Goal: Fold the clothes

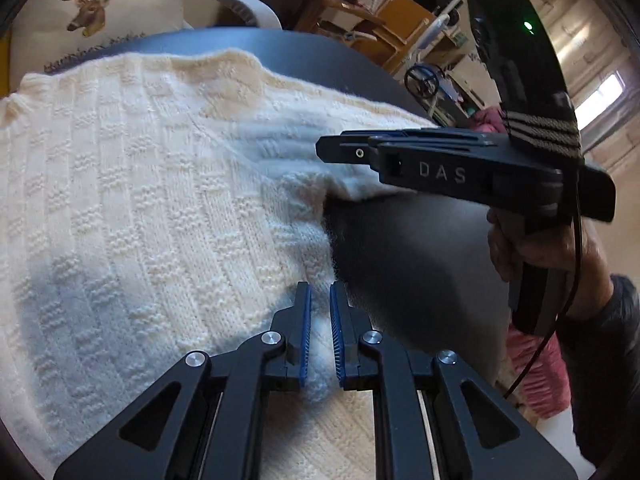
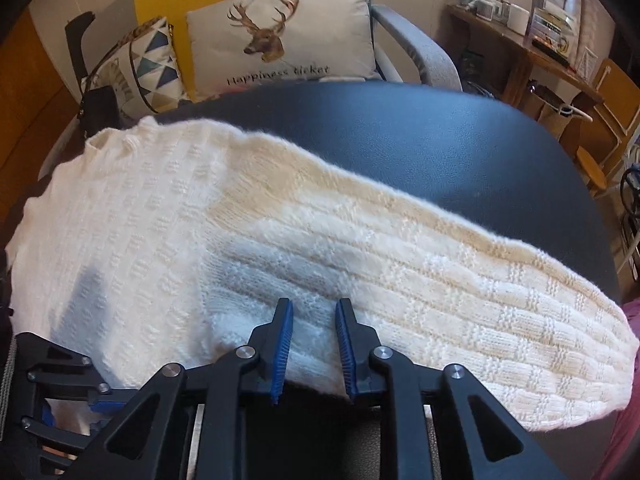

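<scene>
Cream knit sweater (image 2: 168,216) spread on dark table (image 2: 440,148), sleeve (image 2: 460,312) laid out to one side. Left gripper (image 1: 319,320) nearly closed, pinching knit at body edge; right gripper (image 2: 314,340) clamped on sleeve root. Lift both evenly, carry sleeve across body, avoid dragging or stretching.

Cream textured-knit sweater (image 2: 168,216), lying flat, sleeve (image 2: 460,300) apparently stretched sideways, dark table (image 2: 440,140)

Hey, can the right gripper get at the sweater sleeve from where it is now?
Probably yes: the right gripper sits at the sleeve's near edge with knit between its fingers, and nothing lies in between.
</scene>
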`<state>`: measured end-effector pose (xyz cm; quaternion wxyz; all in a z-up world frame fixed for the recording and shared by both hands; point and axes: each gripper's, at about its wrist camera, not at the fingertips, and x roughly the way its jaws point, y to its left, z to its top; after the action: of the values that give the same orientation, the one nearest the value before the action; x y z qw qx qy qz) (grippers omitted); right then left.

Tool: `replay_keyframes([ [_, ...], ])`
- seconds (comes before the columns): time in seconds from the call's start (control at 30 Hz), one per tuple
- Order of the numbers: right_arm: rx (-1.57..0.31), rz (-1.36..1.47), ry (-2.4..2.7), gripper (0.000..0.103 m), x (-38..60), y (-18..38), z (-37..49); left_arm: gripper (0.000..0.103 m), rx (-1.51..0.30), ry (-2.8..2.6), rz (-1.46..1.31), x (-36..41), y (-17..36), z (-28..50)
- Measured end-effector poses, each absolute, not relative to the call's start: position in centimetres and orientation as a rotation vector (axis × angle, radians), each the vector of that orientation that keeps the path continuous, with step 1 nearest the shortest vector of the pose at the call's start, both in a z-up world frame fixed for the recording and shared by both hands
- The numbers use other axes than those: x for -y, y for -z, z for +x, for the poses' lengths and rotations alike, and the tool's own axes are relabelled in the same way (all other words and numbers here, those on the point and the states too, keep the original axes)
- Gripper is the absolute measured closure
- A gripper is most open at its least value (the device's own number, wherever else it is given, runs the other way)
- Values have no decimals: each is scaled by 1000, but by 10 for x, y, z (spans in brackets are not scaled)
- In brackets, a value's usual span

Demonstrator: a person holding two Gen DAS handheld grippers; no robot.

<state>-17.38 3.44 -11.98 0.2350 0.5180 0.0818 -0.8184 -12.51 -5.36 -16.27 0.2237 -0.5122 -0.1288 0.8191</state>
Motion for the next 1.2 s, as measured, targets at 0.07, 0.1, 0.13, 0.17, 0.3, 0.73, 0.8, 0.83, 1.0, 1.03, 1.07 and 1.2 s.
replay_keyframes([
  [0.07, -219, 1385, 2242, 82, -29, 111, -166, 91, 325, -2312, -1376, 55, 154, -120],
  [0.1, -246, 1384, 2233, 82, -21, 114, -164, 91, 309, -2337, -1357, 56, 149, -117],
  [0.13, -295, 1390, 2238, 82, -12, 120, -165, 91, 299, -2360, -1343, 57, 146, -115],
  [0.17, -313, 1393, 2246, 82, -11, 123, -165, 91, 314, -2374, -1362, 64, 148, -114],
  [0.3, -264, 1386, 2277, 81, -27, 114, -163, 91, 379, -2485, -1367, 100, 147, -101],
  [0.73, 102, 1726, 2625, 80, -296, 109, -163, 91, 474, -2673, -1477, 197, 158, -61],
  [0.8, 88, 1737, 2609, 80, -297, 111, -158, 91, 456, -2682, -1470, 195, 154, -59],
  [0.83, 58, 1746, 2601, 80, -294, 111, -156, 91, 435, -2687, -1470, 194, 152, -59],
  [1.0, 3, 1728, 2602, 80, -283, 95, -167, 91, 426, -2692, -1473, 189, 151, -59],
  [1.03, -26, 1690, 2619, 80, -277, 89, -170, 91, 426, -2693, -1476, 189, 152, -59],
  [1.07, -74, 1666, 2631, 80, -270, 84, -174, 91, 428, -2693, -1477, 189, 152, -59],
  [1.2, -38, 1594, 2593, 80, -248, 88, -200, 91, 430, -2692, -1478, 189, 153, -58],
])
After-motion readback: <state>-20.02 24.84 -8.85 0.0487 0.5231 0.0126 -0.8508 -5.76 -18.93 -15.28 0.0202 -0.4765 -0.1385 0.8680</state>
